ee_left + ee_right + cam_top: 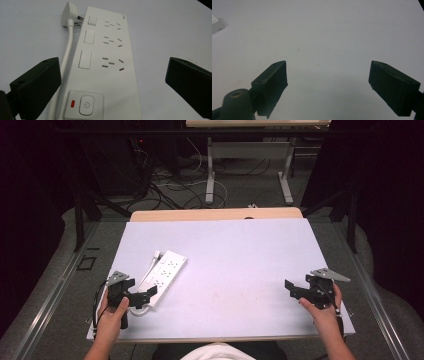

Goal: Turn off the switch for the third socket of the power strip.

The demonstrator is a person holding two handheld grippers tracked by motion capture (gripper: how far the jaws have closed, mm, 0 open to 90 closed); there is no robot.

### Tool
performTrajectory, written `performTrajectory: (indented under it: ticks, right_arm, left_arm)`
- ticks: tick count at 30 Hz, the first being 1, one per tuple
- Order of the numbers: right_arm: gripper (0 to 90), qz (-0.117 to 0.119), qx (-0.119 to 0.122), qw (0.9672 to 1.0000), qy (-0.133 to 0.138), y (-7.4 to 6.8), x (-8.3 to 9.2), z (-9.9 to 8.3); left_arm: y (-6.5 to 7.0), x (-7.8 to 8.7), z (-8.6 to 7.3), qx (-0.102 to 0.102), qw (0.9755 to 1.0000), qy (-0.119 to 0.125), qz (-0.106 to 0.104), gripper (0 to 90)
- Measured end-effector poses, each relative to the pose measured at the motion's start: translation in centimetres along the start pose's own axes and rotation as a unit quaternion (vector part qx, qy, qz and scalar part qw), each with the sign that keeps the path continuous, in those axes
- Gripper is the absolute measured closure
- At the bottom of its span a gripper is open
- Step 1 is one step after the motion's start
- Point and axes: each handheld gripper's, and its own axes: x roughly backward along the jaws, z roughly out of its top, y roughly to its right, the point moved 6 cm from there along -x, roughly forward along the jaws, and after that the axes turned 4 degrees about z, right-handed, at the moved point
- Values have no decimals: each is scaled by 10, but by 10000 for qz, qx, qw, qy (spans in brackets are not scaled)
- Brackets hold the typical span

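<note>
Item: white power strip [105,62] w/ cord, flat nr left edge of tabletop [235,250], ungrasped; left tongs [112,82] released, straddling its switch end; right tongs [327,82] released, nr right edge; pickup pending.

One white power strip [107,72] was counted on the surface [240,265]. On it, three socket groups, three blank rocker switches and one power button [86,106] were counted. One plug [70,11] was counted.
</note>
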Motion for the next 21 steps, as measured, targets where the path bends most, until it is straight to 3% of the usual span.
performTrajectory:
  ticks: [6,7,8,19,21]
  right_arm:
    - [146,-32,-11,10000,35,0,-1,0]
    - [146,-2,-34,10000,-13,-1,0,-1]
    - [146,6,8,10000,-7,0,-1,0]
    - [146,10,56,10000,-44,0,-2,-2]
    - [145,13,56,10000,-46,0,-2,-2]
  left_arm:
    - [-5,-2,-5,-34,9999,-90,79,3]
    - [-5,-4,-6,5,9999,6,133,3]
    - [-5,-2,-7,-37,9999,-110,81,3]
    - [-6,-4,-8,4,9999,-2,152,3]
    - [-7,-3,-8,-18,9999,-90,116,3]
